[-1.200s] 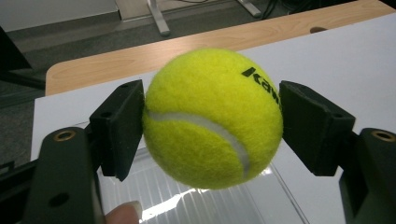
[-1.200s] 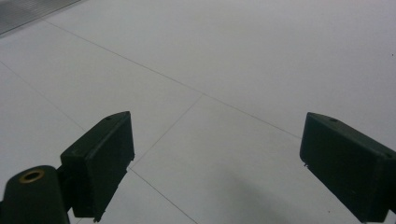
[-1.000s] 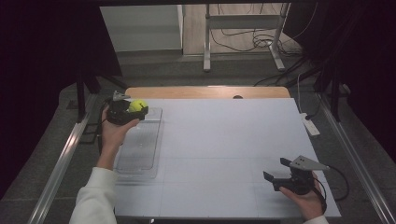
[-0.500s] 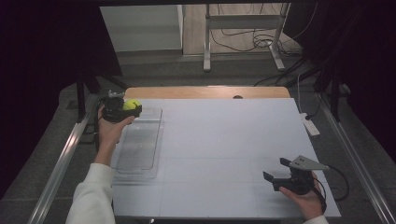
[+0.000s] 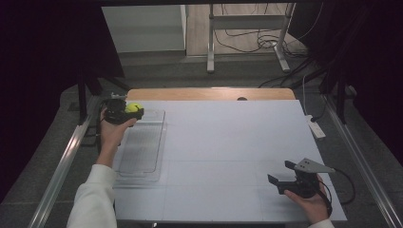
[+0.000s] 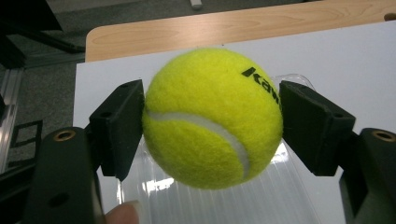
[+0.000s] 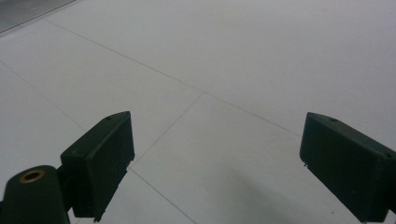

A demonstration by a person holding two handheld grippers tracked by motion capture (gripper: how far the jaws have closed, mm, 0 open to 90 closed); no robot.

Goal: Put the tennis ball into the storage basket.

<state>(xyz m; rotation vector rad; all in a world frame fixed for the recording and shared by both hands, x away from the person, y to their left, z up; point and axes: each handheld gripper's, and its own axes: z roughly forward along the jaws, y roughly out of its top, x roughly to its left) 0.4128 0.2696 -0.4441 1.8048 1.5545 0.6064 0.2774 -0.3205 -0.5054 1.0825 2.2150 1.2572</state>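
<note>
Holding the tennis ball (image 6: 212, 119) between the two black jaws of my left gripper (image 6: 211, 123), I see the pads pressing on its left and right sides, with the white seam curving across the front and black lettering near the upper right. The ball sits squarely in the middle of the grip, the jaws spread about as wide as the ball itself and closed firmly against its felt. A fingertip (image 6: 123, 213) of mine shows at the bottom edge of the left gripper view.

From the high view, my left gripper (image 5: 124, 113) is up at the far left corner of the white table (image 5: 228, 142), with the yellow ball (image 5: 133, 108) showing bright in it. Below the ball lies a clear plastic tray (image 5: 140, 148), a long ribbed container set along the table's left side; the ball hangs over its far end, and I cannot tell whether it touches the plastic. In the left gripper view the tray's glossy ridges (image 6: 224, 200) run just under the ball.

My right gripper (image 5: 284, 176) is well apart from all this, at the near right corner of the table, resting in my right hand (image 5: 311, 202) with the grey plate (image 5: 311, 166) on top. Its jaws stand wide apart with nothing between them, and the right gripper view looks past them onto bare white tabletop (image 7: 224, 70) crossed by thin lines.
</note>
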